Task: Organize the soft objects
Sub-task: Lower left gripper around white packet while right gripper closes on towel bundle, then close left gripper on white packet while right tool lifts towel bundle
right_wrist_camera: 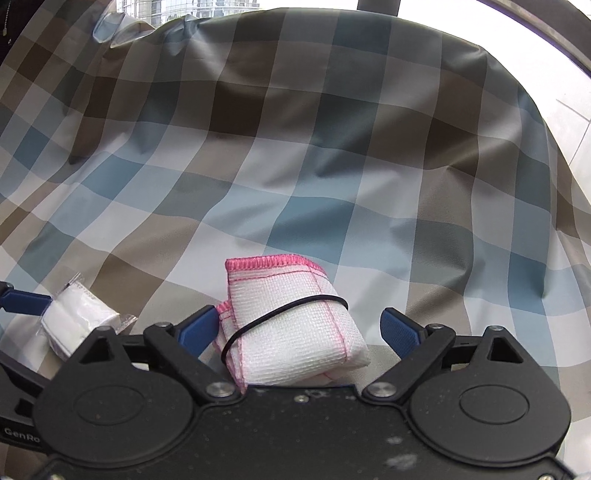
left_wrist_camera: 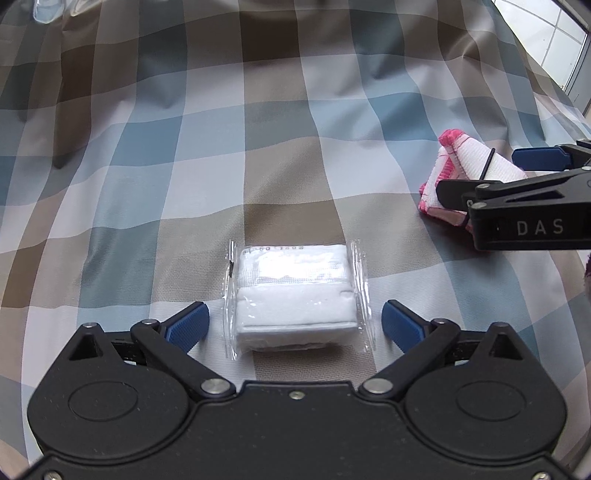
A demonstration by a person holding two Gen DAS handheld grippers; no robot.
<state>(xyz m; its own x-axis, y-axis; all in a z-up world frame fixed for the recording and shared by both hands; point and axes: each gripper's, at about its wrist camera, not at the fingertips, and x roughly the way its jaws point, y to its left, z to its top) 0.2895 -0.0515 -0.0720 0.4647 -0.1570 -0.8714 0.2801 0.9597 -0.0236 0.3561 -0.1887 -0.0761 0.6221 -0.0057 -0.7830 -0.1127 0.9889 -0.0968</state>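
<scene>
A white folded pad sealed in clear plastic (left_wrist_camera: 295,291) lies on the checked cloth (left_wrist_camera: 184,147). My left gripper (left_wrist_camera: 295,314) stands open around it, a gap showing at each blue pad. To its right lies a folded white cloth with pink edging (left_wrist_camera: 469,162), bound by a black elastic band. My right gripper (right_wrist_camera: 299,314) is open around this bundle (right_wrist_camera: 295,325): the left pad sits at its pink edge, the right pad is apart from it. The right wrist view also shows the wrapped pad (right_wrist_camera: 77,321) at far left beside a blue left finger (right_wrist_camera: 22,301).
The blue, brown and white checked cloth (right_wrist_camera: 332,166) covers the whole surface, with folds rising at the back. A clear plastic item (right_wrist_camera: 110,26) lies at the far left edge. Tiled floor (left_wrist_camera: 554,29) shows beyond the right edge.
</scene>
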